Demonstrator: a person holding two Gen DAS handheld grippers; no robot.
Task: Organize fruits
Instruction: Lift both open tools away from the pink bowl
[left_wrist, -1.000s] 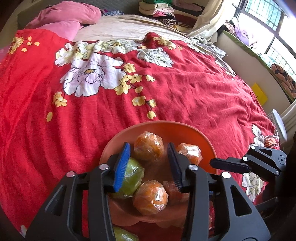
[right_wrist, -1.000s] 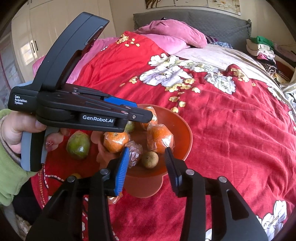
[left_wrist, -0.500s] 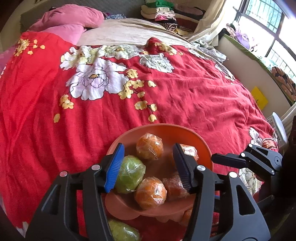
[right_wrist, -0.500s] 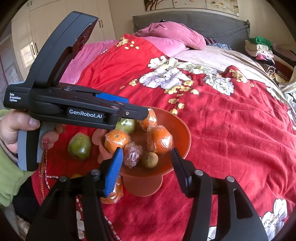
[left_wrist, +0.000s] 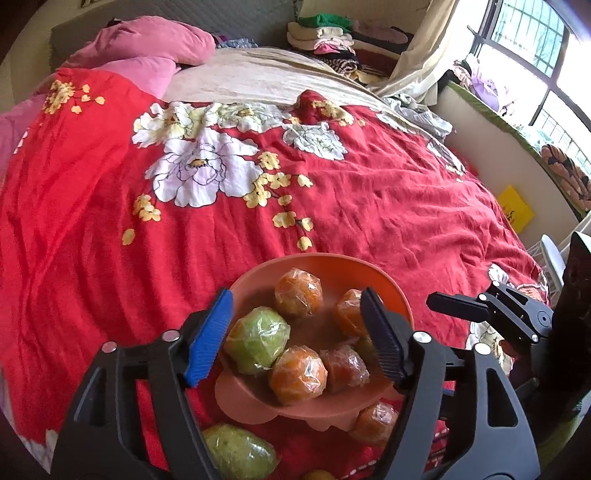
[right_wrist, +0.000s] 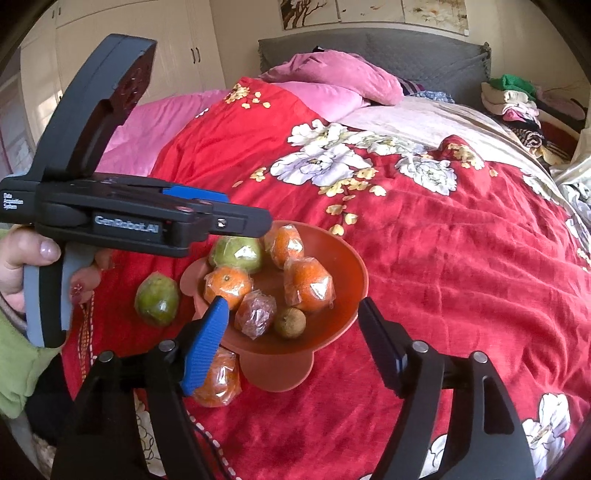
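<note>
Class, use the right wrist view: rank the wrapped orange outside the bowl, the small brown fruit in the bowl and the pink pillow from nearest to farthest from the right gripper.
1. Wrapped orange, on the red bedspread beside the right gripper's blue pad.
2. Small brown fruit, inside the bowl, front.
3. Pink pillow, by the headboard.
</note>
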